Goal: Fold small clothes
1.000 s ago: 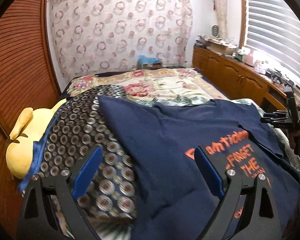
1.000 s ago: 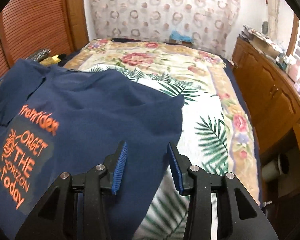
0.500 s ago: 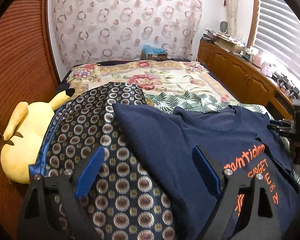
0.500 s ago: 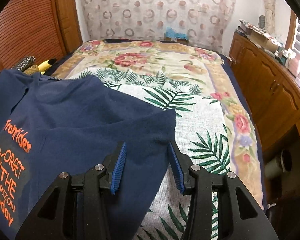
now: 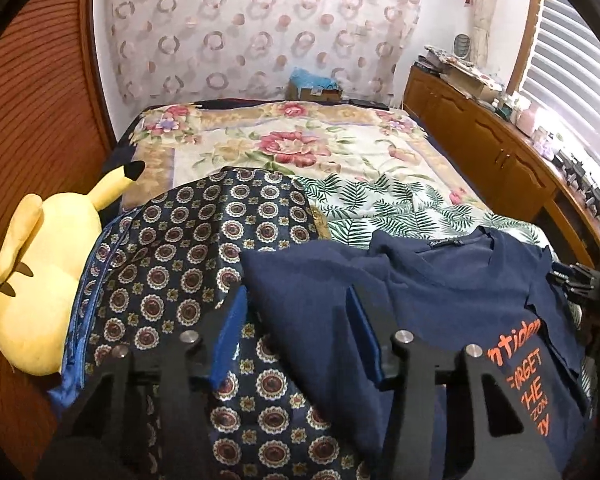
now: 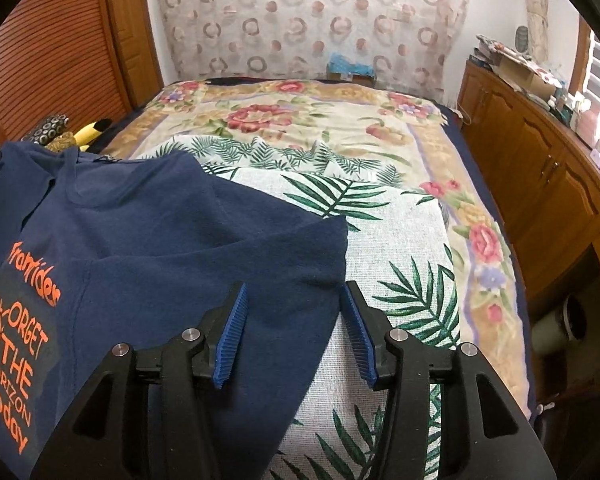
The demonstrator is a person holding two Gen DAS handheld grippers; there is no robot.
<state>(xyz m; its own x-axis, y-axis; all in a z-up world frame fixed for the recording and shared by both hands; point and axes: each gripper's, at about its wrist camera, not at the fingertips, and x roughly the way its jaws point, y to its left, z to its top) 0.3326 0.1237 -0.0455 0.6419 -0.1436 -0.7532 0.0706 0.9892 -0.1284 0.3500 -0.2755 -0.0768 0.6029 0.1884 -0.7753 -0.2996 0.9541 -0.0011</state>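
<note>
A navy T-shirt (image 5: 440,304) with orange print lies spread on the bed; it also shows in the right wrist view (image 6: 148,248). My left gripper (image 5: 296,328) is open, its jaws straddling the shirt's left sleeve corner, which lies over a patterned dark cloth (image 5: 188,248). My right gripper (image 6: 292,328) is open, its jaws straddling the right sleeve's edge above the leaf-print bedspread (image 6: 400,248). The right gripper also shows at the far right of the left wrist view (image 5: 580,280).
A yellow plush toy (image 5: 40,280) lies at the bed's left edge by the wooden slatted wall (image 5: 32,120). A wooden cabinet (image 6: 540,168) with clutter on top runs along the right side. A curtain (image 5: 260,32) hangs behind the bed.
Both grippers have drawn back toward the near end of the bed, so the shirt's collar and sleeves now show. The left jaws have narrowed from wide open around the sleeve corner.
</note>
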